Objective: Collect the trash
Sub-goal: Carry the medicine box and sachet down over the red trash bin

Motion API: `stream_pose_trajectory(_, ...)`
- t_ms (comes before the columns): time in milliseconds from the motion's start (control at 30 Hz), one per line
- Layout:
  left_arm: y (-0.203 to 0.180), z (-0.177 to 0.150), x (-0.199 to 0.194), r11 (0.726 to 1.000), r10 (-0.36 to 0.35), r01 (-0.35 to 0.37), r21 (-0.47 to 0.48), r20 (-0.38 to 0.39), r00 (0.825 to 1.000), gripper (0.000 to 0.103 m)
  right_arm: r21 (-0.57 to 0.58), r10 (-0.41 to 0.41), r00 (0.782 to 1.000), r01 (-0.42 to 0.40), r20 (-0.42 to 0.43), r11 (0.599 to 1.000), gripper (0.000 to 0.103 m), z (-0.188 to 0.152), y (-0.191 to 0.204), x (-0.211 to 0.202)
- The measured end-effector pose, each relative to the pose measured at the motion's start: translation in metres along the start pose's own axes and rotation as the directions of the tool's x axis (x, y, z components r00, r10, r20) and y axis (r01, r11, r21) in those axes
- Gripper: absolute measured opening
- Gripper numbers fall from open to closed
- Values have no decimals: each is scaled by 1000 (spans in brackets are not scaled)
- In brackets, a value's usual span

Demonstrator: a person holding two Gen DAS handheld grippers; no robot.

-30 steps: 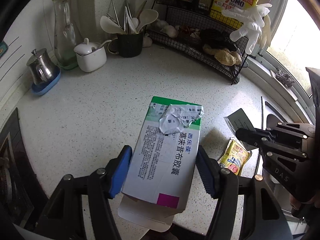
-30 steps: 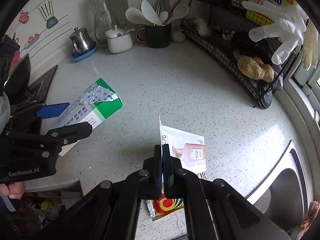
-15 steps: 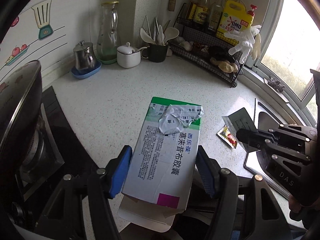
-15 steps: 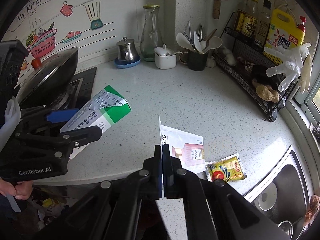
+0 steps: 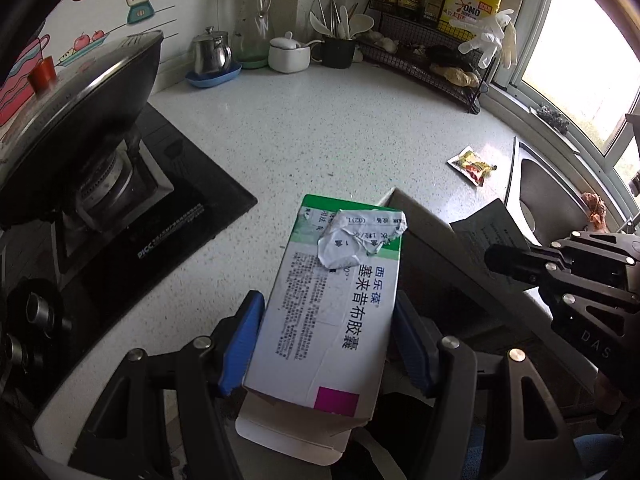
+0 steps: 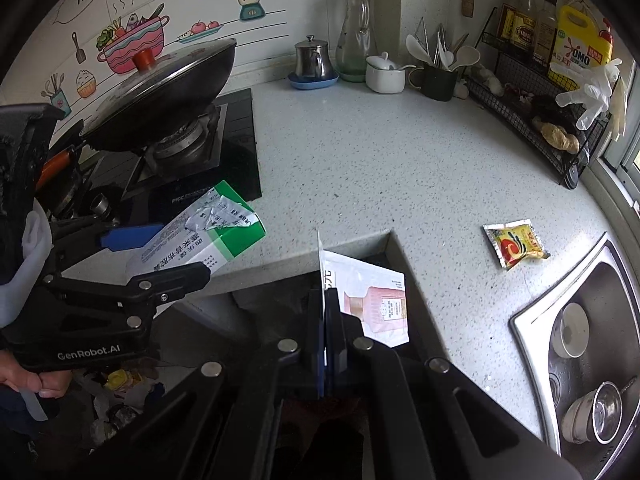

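**Two pieces of trash carried off the counter, one sachet left behind**

Two items are in hand. The left tongs [image 5: 326, 344] pinch a white-and-green cardboard medicine box [image 5: 334, 304] across its width, blue pads against both long sides, its bottom flap hanging open. The right tongs [image 6: 325, 320] are pressed together on the edge of a flat white sachet with a pink bottle print [image 6: 374, 300].

Change over the last second: both hands pulled back from the middle of the speckled white counter [image 6: 400, 168] toward its front edge. Earlier views showed only countertop under the box; now the black gas hob with the lidded wok [image 5: 80, 120] fills the left side, and box and sachet both hang past the counter's inner corner, over the dark gap below. Grips unchanged on both sides.

Below the left hand, the right wrist view shows a heap of mixed rubbish [image 6: 120, 392] low down; probably the bin, can't tell for sure.

Judgement: pick-up done for these two, transport phase under way, drop not yet made. The small yellow-and-red snack packet [image 6: 516, 242] lies flat on the counter near the steel sink [image 6: 532, 320], well apart from both tongs, so at least one more trip is needed.
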State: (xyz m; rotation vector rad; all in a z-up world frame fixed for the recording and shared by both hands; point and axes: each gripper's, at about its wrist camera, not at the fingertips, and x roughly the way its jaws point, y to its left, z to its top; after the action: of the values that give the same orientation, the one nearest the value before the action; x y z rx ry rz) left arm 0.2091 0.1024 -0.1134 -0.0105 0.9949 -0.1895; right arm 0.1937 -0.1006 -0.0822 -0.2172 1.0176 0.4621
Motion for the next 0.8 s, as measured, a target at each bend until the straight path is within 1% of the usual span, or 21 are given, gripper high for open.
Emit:
stream_pose_trajectory(200,-1,-40,19,998,-12,7,-64,-77,997,62,3,44,995,-44,-86,999,1,-31,8,22)
stream_pose_trajectory(267,-5,-53,28,997,-16,8,-73,-104,994,62,12,56,992,-55,-112,998,0,-40,7,32)
stream_pose_trajectory(367,-10,-71,42,997,-17,8,-80,-123,992,62,26,78,987,-75,-144,997,0,-56,3,45)
stream_pose_trajectory(467,-13,-86,63,996,-14,0,-86,-159,987,62,37,113,983,-109,-147,993,0,-72,0,58)
stream_pose_trajectory(633,-9,-111,100,991,-18,-5,-136,-173,985,62,33,116,978,-112,-176,993,0,-95,-6,97)
stream_pose_trajectory(733,-7,-129,133,989,-25,-1,-147,-174,984,62,17,118,979,-117,-165,993,0,-110,-7,121)
stream_pose_trajectory(800,-6,-142,162,989,-24,-5,-145,-198,980,62,21,116,981,-114,-157,993,0,-123,-11,140)
